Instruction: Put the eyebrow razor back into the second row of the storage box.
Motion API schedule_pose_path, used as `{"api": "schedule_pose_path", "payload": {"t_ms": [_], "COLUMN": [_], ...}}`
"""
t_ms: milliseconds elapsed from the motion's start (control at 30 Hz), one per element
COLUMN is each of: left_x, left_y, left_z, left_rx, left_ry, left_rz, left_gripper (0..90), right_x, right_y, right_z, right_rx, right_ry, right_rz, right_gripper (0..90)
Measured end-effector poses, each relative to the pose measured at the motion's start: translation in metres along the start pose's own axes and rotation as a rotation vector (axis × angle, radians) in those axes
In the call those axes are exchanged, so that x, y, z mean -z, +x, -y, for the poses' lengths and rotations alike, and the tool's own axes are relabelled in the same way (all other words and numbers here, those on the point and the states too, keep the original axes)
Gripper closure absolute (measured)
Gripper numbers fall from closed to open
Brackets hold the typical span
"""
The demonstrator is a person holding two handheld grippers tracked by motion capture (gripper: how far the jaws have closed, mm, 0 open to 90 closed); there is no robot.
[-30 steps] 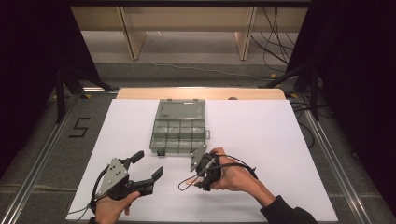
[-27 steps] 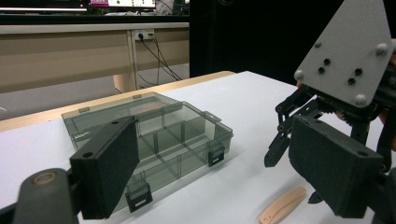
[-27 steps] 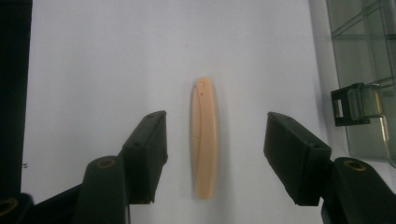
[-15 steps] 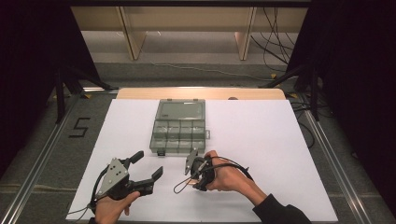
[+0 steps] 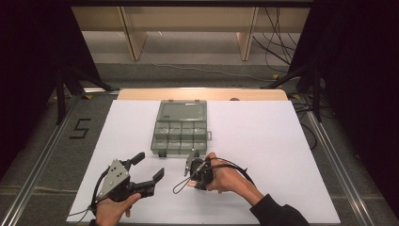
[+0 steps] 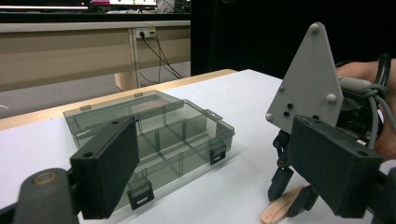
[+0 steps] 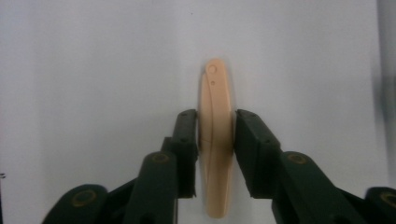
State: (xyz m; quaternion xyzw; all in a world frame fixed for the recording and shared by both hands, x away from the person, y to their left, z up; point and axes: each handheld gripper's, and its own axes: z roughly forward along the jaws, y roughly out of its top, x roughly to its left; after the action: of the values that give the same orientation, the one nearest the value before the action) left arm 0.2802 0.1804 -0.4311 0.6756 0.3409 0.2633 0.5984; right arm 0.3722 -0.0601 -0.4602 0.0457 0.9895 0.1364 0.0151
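Hidden and cut off
The peach piece [image 7: 215,140] runs under the frame's bottom edge; the box's [image 6: 154,135] contents can't be told.

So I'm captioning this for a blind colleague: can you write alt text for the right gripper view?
Two black jaws of the right tool are closed on the sides of a slim beige plastic piece lying on the white table. The piece runs lengthwise away from the camera, with two small round marks near its far end.

The high view looks forward and down over the white table [image 5: 263,141]. The left gripper view sits low, facing the compartment box [image 6: 154,135], also seen from above. The right gripper view looks straight down, close.
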Motion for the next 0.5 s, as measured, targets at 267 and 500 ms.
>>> {"api": "schedule_pose_path", "payload": {"t_ms": [267,500], "left_x": [0.000,0.000], "left_y": [0.000,0.000], "left_z": [0.000,0.000], "left_rx": [-0.004,-0.006], "left_ry": [0.000,0.002], "left_rz": [0.001,0.001], "left_gripper": [16.0,16.1], "right_x": [0.002,0.014], "right_y": [-0.001,0.001], "right_z": [0.000,0.001], "right_rx": [0.029,-0.013], "right_ry": [0.007,-0.053], "right_rz": [0.023,0.043], "right_gripper": [74.4,74.5]}}
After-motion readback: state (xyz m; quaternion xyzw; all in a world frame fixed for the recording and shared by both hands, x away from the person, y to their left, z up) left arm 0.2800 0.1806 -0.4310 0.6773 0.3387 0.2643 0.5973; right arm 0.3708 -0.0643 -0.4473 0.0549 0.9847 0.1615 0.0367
